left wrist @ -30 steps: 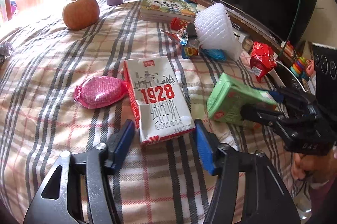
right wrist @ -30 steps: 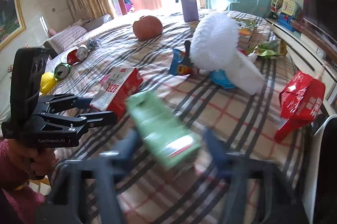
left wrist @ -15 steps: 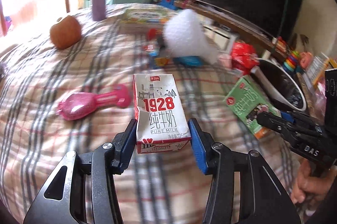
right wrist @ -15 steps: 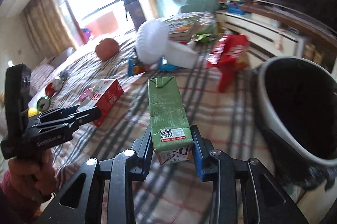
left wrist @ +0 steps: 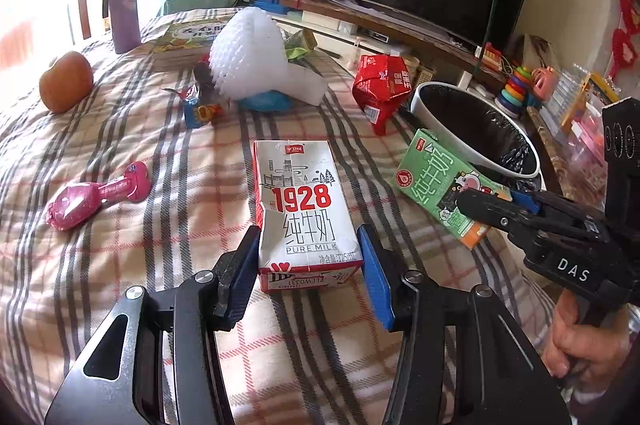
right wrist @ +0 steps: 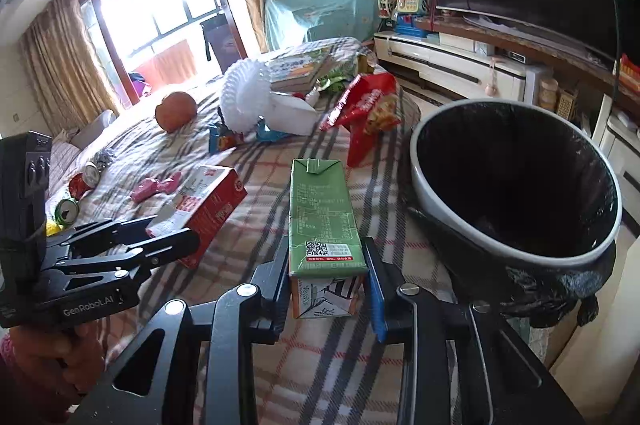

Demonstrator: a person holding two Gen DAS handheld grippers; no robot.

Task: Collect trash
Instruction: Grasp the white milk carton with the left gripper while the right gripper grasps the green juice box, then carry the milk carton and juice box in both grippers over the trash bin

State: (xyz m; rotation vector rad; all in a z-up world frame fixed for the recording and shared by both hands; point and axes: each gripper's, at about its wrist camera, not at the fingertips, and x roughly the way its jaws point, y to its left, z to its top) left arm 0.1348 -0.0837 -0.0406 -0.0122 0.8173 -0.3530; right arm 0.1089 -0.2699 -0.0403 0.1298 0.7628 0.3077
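My left gripper [left wrist: 308,265] is shut on a white and red "1928" milk carton [left wrist: 302,201], held above the plaid bed. It also shows in the right wrist view [right wrist: 200,209]. My right gripper [right wrist: 326,281] is shut on a green milk carton [right wrist: 320,221], which also shows in the left wrist view [left wrist: 440,185], held beside the bin. The black-lined white trash bin [right wrist: 424,177] stands right of the bed, open, and shows in the left wrist view [left wrist: 452,141].
On the bed lie a pink wrapper [left wrist: 92,195], a red snack bag [left wrist: 382,85], white foam netting [left wrist: 248,57], small wrappers [left wrist: 200,109], an orange fruit [left wrist: 66,81], a book [left wrist: 188,41], a purple bottle [left wrist: 122,11] and cans [right wrist: 76,193]. A TV stand [right wrist: 452,61] lies beyond.
Both grippers have lifted their cartons off the bed. The green carton has moved right, closer to the bin, and the views have steadied.
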